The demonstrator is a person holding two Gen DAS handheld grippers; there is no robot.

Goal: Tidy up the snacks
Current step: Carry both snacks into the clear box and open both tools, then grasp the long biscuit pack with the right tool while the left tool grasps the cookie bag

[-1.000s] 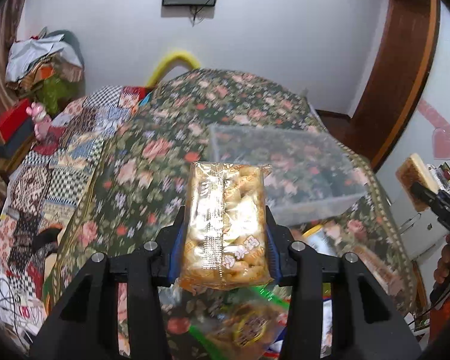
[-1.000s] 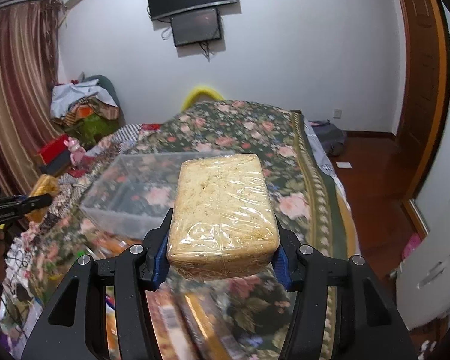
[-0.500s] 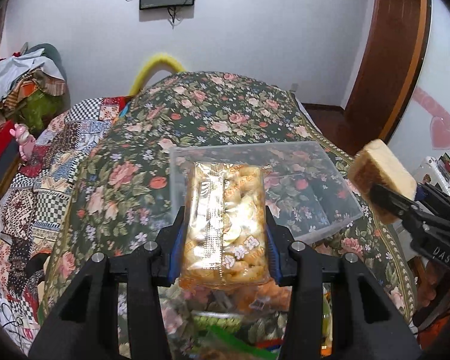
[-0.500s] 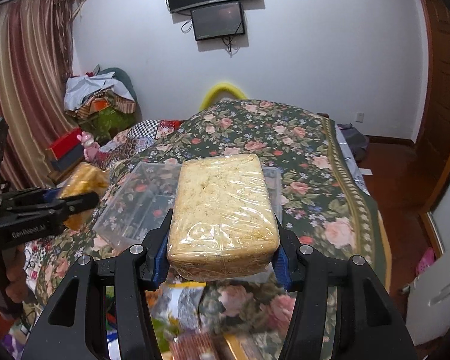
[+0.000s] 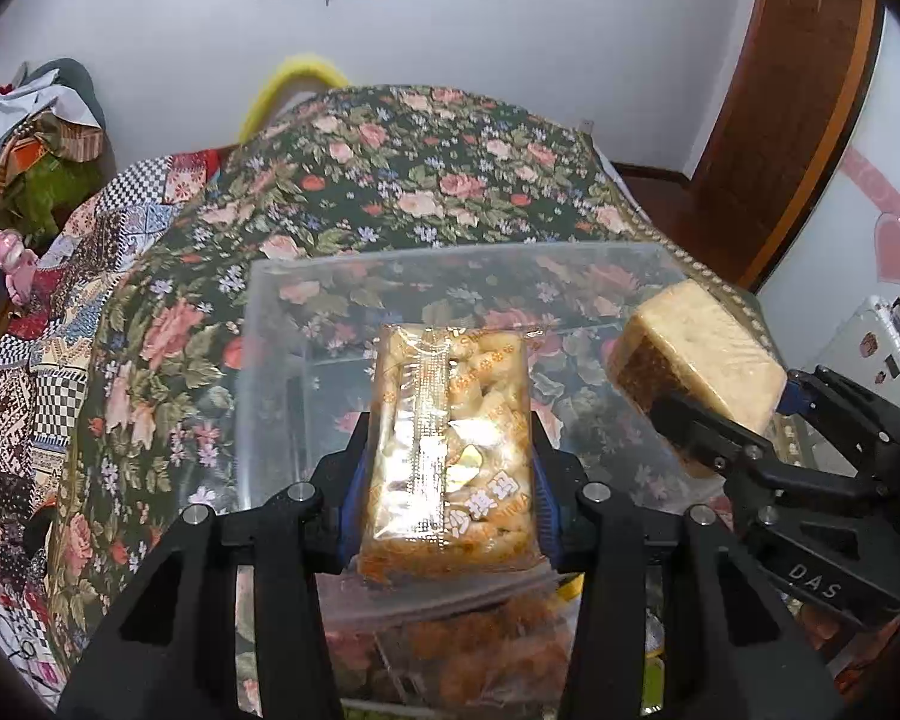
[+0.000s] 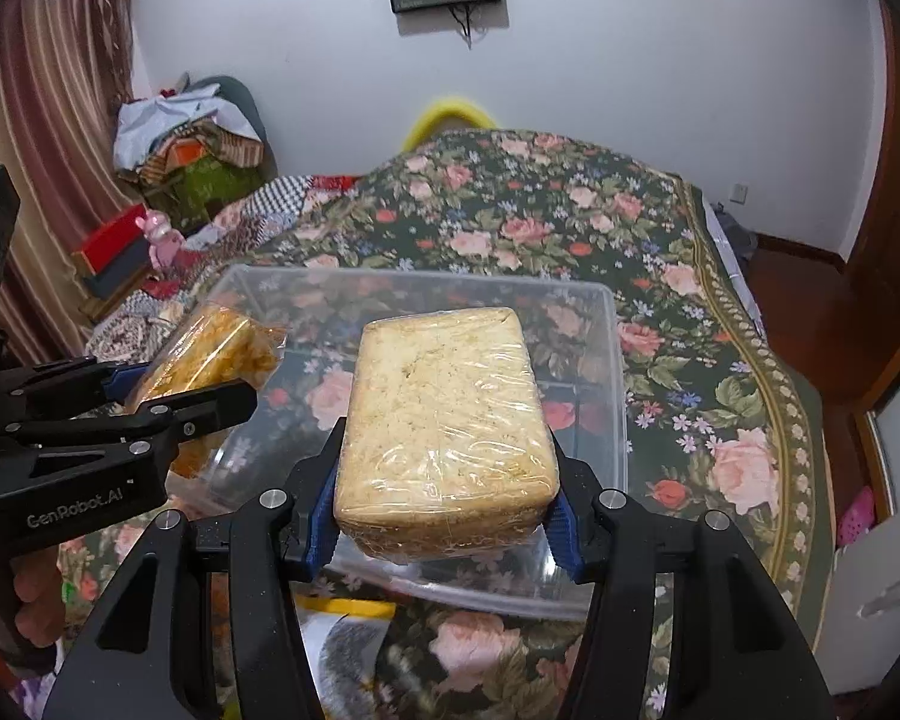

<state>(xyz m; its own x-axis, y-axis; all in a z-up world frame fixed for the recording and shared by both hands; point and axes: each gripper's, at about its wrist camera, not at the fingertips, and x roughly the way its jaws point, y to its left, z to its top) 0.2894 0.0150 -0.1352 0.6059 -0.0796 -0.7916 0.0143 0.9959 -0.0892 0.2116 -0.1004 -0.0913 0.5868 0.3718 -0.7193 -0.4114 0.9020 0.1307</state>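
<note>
My left gripper (image 5: 450, 468) is shut on a clear-wrapped pack of orange puffed snack (image 5: 450, 450), held above the near edge of a clear plastic bin (image 5: 270, 276) on the floral bedspread. My right gripper (image 6: 444, 480) is shut on a plastic-wrapped pale cake block (image 6: 444, 414), held over the same bin (image 6: 615, 360). The cake block (image 5: 696, 354) and the right gripper (image 5: 720, 414) show at the right of the left wrist view. The snack pack (image 6: 216, 354) and the left gripper (image 6: 168, 384) show at the left of the right wrist view.
Loose snack bags (image 5: 480, 648) lie on the bed below the left gripper, and more packets (image 6: 342, 618) lie in front of the bin. The floral bedspread (image 6: 570, 222) stretches beyond the bin. Clutter (image 6: 186, 144) is piled by the far wall on the left.
Both grippers have moved forward and closer together with their loads, from short of the bin to over its near part. Both stay shut.
</note>
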